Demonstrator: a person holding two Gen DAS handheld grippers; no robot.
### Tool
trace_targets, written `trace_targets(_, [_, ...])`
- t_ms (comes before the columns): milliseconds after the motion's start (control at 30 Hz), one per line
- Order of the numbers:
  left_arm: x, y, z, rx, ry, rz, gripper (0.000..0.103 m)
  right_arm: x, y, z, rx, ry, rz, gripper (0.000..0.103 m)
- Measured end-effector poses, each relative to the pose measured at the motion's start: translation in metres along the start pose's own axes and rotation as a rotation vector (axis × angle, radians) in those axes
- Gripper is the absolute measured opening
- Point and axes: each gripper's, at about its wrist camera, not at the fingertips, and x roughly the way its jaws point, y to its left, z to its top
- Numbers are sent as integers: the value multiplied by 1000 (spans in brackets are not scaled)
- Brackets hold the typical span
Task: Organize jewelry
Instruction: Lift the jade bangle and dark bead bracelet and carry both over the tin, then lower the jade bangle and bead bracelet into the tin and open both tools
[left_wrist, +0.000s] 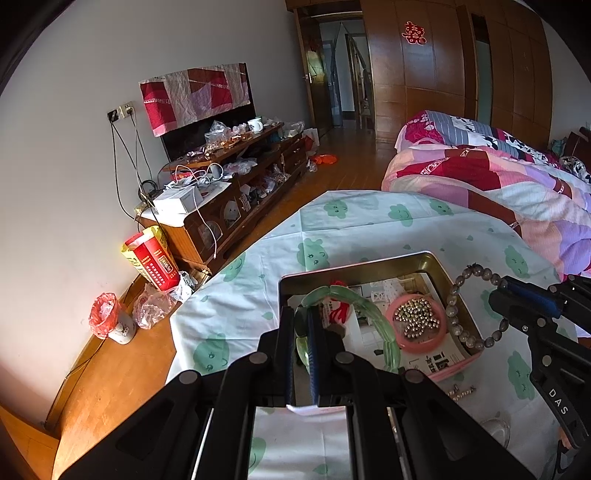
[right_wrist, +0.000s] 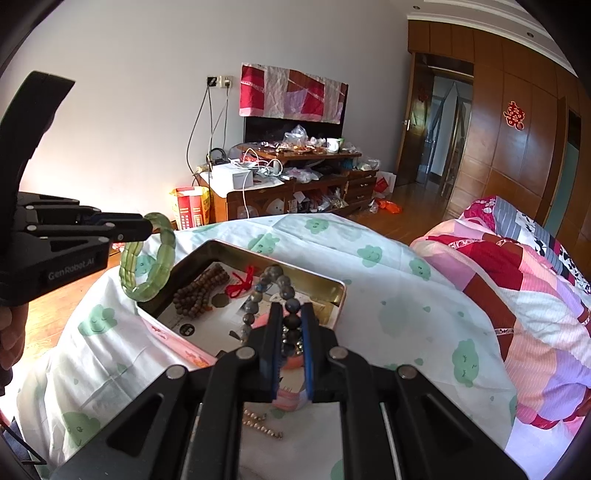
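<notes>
My left gripper (left_wrist: 302, 314) is shut on a green jade bracelet (left_wrist: 373, 317) and holds it over the near left corner of an open metal tin (left_wrist: 369, 267). In the right wrist view the left gripper (right_wrist: 142, 229) holds the green bracelet (right_wrist: 149, 258) above the tin's rim (right_wrist: 280, 262). My right gripper (right_wrist: 291, 314) is shut on a grey-brown bead bracelet (right_wrist: 275, 280), hanging over the tin. It also shows in the left wrist view (left_wrist: 458, 291), held by the right gripper (left_wrist: 498, 291). In the tin lie a pink dish of metal beads (left_wrist: 415, 321), brown prayer beads (right_wrist: 201, 291) and a red knot (right_wrist: 242, 284).
The tin sits on a table with a white cloth printed with green clouds (left_wrist: 362, 221). A small gold chain (right_wrist: 258, 424) lies on the cloth near me. A bed with a patchwork quilt (right_wrist: 517, 288) is to the right. A cluttered TV cabinet (left_wrist: 229, 184) stands by the wall.
</notes>
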Motion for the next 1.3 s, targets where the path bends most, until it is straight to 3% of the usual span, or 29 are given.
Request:
trace_targets(533, [57,-14,4,21,83,28,6,53,-2,14,-26,87,-24,12])
trace_targets(1033, [75,-12,-7,17,119,35,8,80,0,1,-19,151,-28,12])
trace_targets(1100, [76,-11,-8,18,133,41,9,79,1,0,-21,152,-21,20])
trace_targets(1133, [76,-10,-8,16,134,50,13,79,1,-1,-24,152,-25,31])
trace_targets(1167, [75,-9,-8,13,135,47,25,78,2,-2,-24,150,-24,39])
trace_targets(1200, [73,-8,-8,9,132,45,34,77,1,-3,-20,145,-22,54])
trace_targets(1233, [72,-8,-9,7,127,54,58,75,1,-4,-16,137,-29,64])
trace_targets(1267, [67,-7,-9,6,107,78,75,74,1,-4,-13,129,-37,64])
trace_targets(1300, [63,-7,-9,9,84,97,79,72,0,-5,-11,124,-38,64])
